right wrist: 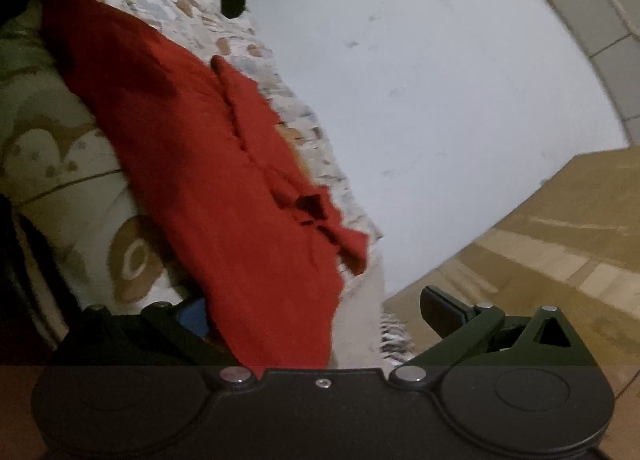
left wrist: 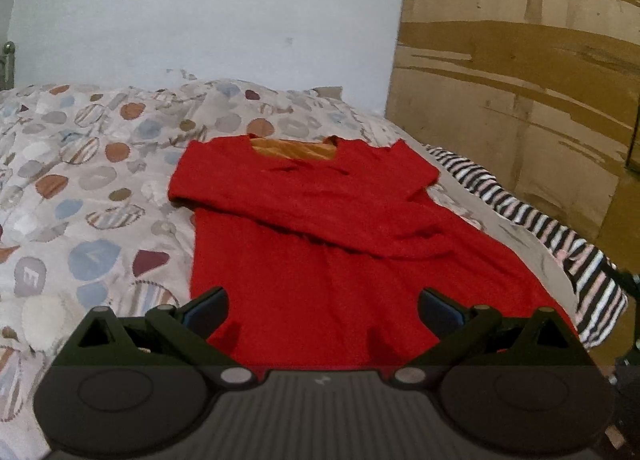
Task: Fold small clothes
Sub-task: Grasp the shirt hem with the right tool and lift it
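Red sweater [left wrist: 320, 228] lies on a patterned bedspread [left wrist: 80, 188] by a white wall [left wrist: 208, 12]; left gripper [left wrist: 322, 310] and right gripper [right wrist: 316, 312] both spread wide, holding nothing.

The left wrist view looks level along the bed [left wrist: 80, 188] toward the wall [left wrist: 200, 12]. The right wrist view is tilted, close at the bed's right edge. Both share the red top [left wrist: 320, 244].

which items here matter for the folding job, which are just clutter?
Job:
red top, sleeves already folded across its front
left gripper, open above the hem
right gripper, open at the top's edge

Lying about:
striped garment, possibly next
patterned bedspread
cardboard
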Available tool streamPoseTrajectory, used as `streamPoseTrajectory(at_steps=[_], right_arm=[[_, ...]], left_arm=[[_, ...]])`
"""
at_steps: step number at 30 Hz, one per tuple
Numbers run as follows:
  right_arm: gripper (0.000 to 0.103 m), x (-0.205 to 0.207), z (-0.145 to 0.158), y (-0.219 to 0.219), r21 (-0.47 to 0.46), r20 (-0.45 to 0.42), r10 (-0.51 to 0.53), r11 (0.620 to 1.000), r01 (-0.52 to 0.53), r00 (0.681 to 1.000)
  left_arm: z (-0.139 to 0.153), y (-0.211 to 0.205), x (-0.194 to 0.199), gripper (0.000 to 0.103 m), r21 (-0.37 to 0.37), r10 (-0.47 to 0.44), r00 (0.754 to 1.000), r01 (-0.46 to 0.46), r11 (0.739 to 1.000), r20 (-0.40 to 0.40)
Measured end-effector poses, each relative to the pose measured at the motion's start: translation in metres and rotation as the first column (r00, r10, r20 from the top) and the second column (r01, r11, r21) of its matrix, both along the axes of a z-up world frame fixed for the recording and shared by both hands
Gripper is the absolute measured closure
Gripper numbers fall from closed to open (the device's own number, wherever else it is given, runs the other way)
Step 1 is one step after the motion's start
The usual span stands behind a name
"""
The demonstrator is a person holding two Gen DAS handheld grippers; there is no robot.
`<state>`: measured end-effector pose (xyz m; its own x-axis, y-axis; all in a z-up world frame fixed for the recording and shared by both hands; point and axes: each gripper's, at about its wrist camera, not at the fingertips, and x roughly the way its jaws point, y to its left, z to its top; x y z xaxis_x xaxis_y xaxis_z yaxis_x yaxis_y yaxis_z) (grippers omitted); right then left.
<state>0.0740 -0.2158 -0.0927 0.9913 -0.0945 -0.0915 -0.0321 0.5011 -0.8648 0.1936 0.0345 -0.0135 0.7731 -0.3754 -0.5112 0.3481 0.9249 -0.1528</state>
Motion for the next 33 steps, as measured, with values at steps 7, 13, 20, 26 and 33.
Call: streamPoseTrajectory(at_steps=[7, 13, 20, 26, 33], right_arm=[[0.078, 0.016, 0.037, -0.006, 0.186, -0.143, 0.150, 0.975, -0.122, 0.978], [0.096, 0.046, 0.096, -0.013, 0.358, -0.314, 0.225, 0.928, -0.105, 0.922], [0.097, 0.090, 0.159, -0.023, 0.581, -0.469, 0.258, 0.810, 0.075, 0.845], [0.096, 0.101, 0.183, -0.020, 0.641, -0.531, 0.301, 0.754, 0.143, 0.792], [0.097, 0.095, 0.193, -0.033, 0.688, -0.481, 0.305, 0.713, 0.138, 0.822]], left_arm=[[0.005, -0.011, -0.023, 0.000, 0.004, -0.141, 0.990, 0.141, 0.990, 0.030], [-0.004, -0.055, -0.047, 0.000, 0.204, -0.296, 0.954, 0.281, 0.938, 0.049], [-0.031, -0.116, -0.051, 0.000, 0.380, -0.297, 0.955, 0.268, 0.885, 0.018], [-0.047, -0.143, -0.047, 0.000, 0.502, -0.222, 0.968, 0.137, 0.854, 0.113], [-0.037, -0.107, -0.023, 0.008, 0.598, -0.100, 0.978, -0.030, 0.801, 0.183]])
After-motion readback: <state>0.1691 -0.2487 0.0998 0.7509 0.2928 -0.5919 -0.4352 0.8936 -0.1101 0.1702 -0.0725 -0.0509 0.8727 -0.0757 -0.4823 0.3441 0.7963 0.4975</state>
